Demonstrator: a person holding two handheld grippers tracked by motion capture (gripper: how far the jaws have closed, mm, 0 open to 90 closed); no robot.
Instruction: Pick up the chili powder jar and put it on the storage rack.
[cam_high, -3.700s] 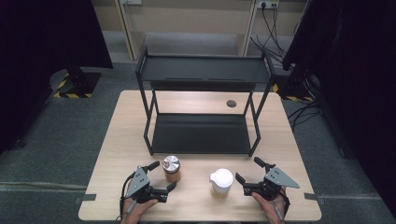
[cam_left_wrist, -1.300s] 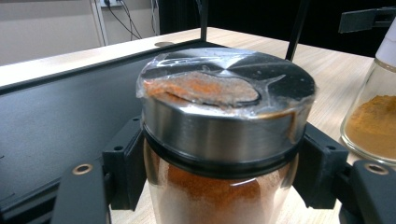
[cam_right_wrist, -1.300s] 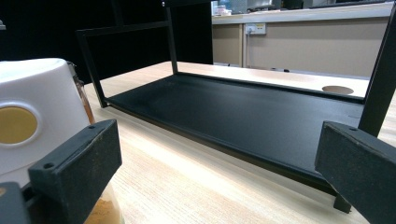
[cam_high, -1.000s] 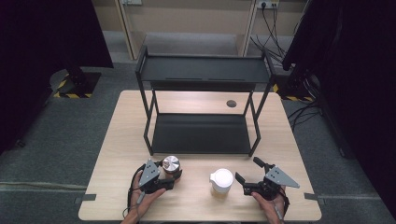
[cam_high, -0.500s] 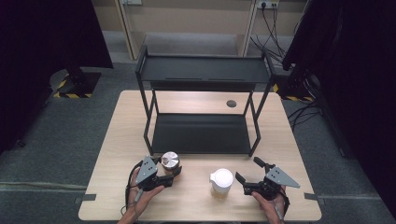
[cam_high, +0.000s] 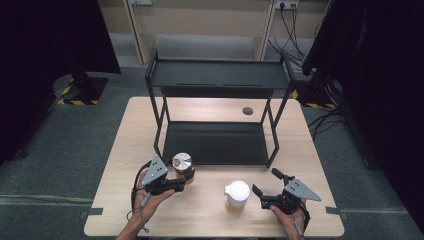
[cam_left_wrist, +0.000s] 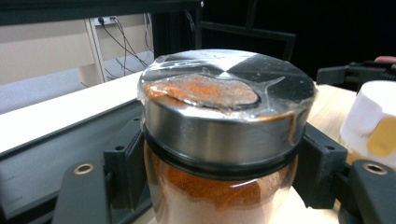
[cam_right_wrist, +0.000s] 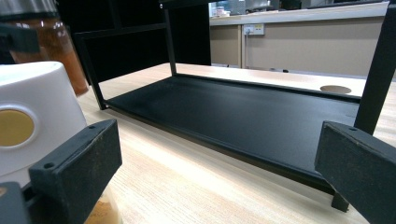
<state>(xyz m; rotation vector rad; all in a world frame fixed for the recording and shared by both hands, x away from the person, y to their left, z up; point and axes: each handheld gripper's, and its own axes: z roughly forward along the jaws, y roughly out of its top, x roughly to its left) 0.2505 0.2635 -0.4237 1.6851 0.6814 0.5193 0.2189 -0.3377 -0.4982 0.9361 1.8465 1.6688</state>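
A: Left tool (cam_high: 181, 184) is clamped on the glass spice jar with the brushed steel lid and orange-red powder inside (cam_high: 182, 165), pads squeezing the glass from both sides just under the lid.

B: The left gripper view confirms it: the jar sits square between the jaws, with the lid (cam_left_wrist: 226, 100) rising just above them. Looks to be clear of the pale wooden desk (cam_high: 210, 210), though I can't see its base.

A: And the right tool (cam_high: 262, 196)?

B: Jaws apart, nothing between them. The squat jar with the white plastic cap (cam_high: 237, 194) stands just off its left jaw, not gripped. In the right gripper view that cap (cam_right_wrist: 32, 114) sits beside the left pad, outside the gap.

A: So I'd call the step a carry: spice jar picked, heading for the black two-tier metal rack (cam_high: 216, 80) straight ahead of the left tool.

B: Agreed. The rack's lower shelf (cam_high: 215, 142) lies right in front of the jar, and the front post stands close on the tool's left.

A: The next move, I reckon, wants a forward push inside that post, jar kept upright, under the top shelf, then a gentle set-down before the jaws part.

B: The risk is clipping the shelf lip with the jar's base, so it needs height first.
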